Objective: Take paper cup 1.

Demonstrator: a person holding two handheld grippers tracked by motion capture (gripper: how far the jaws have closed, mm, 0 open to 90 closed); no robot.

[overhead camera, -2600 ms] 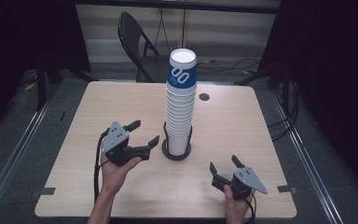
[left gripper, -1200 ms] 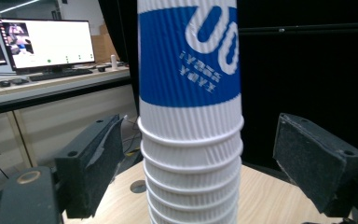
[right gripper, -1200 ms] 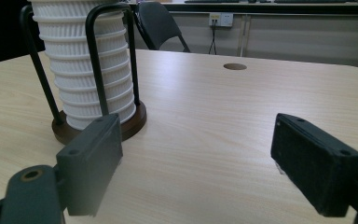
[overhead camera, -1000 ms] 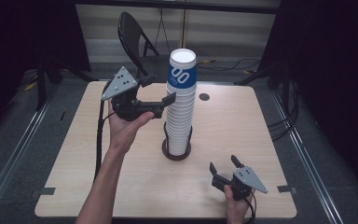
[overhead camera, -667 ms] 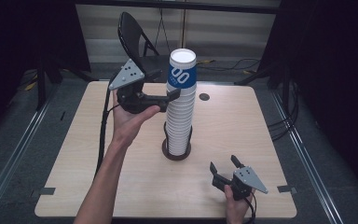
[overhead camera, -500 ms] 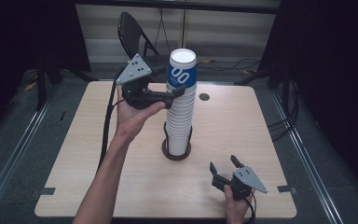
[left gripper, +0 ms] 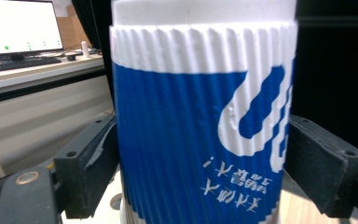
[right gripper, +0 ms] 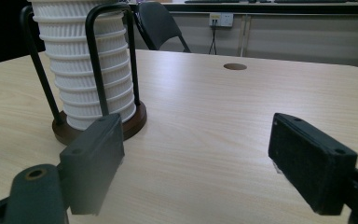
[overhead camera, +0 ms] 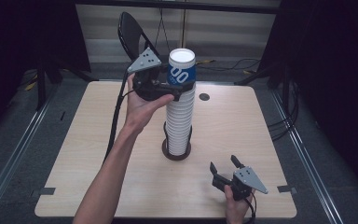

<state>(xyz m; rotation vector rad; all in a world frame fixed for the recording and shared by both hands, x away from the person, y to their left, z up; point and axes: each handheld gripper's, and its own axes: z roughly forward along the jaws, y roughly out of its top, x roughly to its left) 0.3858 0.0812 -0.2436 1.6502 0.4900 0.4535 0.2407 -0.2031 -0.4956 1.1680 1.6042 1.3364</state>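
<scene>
Top cup point(left gripper: 200, 126) between half-open left tool point(overhead camera: 179, 88)

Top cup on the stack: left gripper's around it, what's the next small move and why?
Probably close the left gripper on the top cup, then lift straight up. In the left gripper view the jaws flank the blue cup on both sides, and firm pad contact can't be told. The cup stack stands upright in its holder, so a vertical pull should clear it.

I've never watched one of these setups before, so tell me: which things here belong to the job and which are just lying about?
Part of the job:
- top cup, blue and white
- cup stack
- stack holder
- left gripper, jaws either side of the top cup

Just there:
- right gripper, open, resting on the table
- black chair
- monitor
</scene>
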